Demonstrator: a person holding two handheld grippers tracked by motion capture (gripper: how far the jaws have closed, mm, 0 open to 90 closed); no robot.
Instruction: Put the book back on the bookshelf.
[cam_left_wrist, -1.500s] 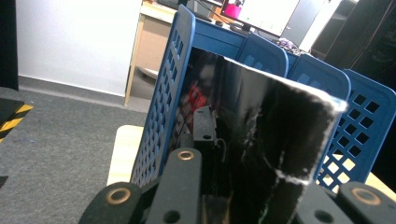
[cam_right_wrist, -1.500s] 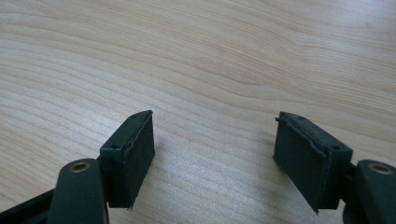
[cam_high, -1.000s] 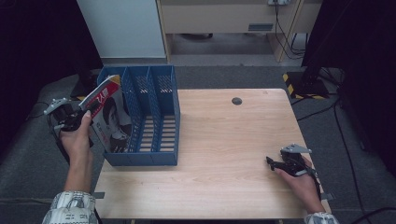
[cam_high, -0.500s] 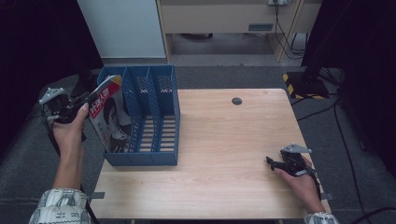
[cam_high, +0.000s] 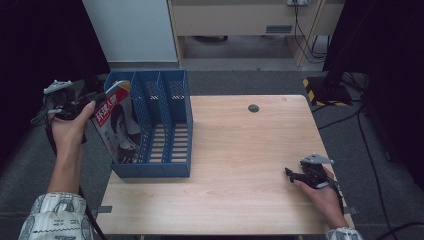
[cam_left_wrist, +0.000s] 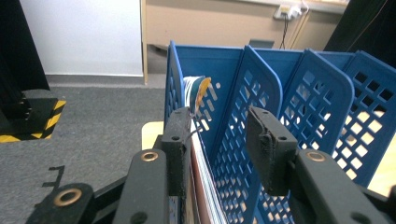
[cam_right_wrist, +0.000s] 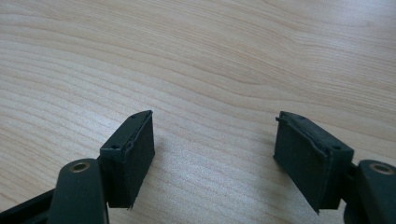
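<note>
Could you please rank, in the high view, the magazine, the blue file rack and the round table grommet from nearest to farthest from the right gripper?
From the right gripper, at the table's near right edge:
1. Round table grommet, toward the far edge of the table.
2. Blue file rack, on the table's left side.
3. Magazine, in the rack's leftmost slot, beside the left gripper.

Left tongs (cam_left_wrist: 224, 154) now higher and farther left, jaws just opened off the magazine (cam_high: 116, 125), left leaning in the rack (cam_high: 160, 125).
</note>
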